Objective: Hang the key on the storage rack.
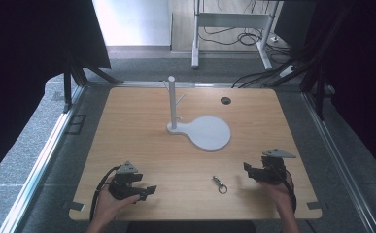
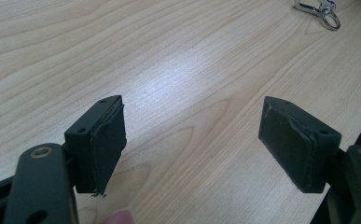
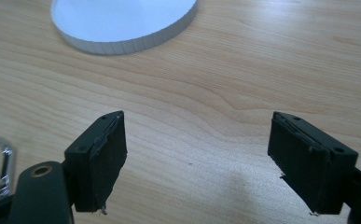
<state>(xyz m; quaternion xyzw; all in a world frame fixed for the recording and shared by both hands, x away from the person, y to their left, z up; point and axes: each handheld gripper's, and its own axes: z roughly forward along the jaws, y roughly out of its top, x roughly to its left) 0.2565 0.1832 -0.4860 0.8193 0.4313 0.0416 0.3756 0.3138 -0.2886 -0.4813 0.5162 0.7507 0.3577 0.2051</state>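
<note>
A: What lies on the table (image 1: 142, 145)?

B: A small metal clip with a ring (image 1: 219, 183), flat on the wood near the front edge, between the two grippers and nearer the right one. Behind it stands a white stand (image 1: 172, 104) with pegs on a round base.

A: How is it likely to handle?

B: Probably light, stiff and smooth, so apt to slip or skate; low on the wood. The clip's body looks the better hold, the ring being loose.

A: And the grippers?

B: The right gripper (image 3: 194, 158) has jaws spread wide, nothing between them, the clip at its left edge. The left gripper (image 2: 192, 144) is likewise wide and empty, well apart from the clip.
</note>
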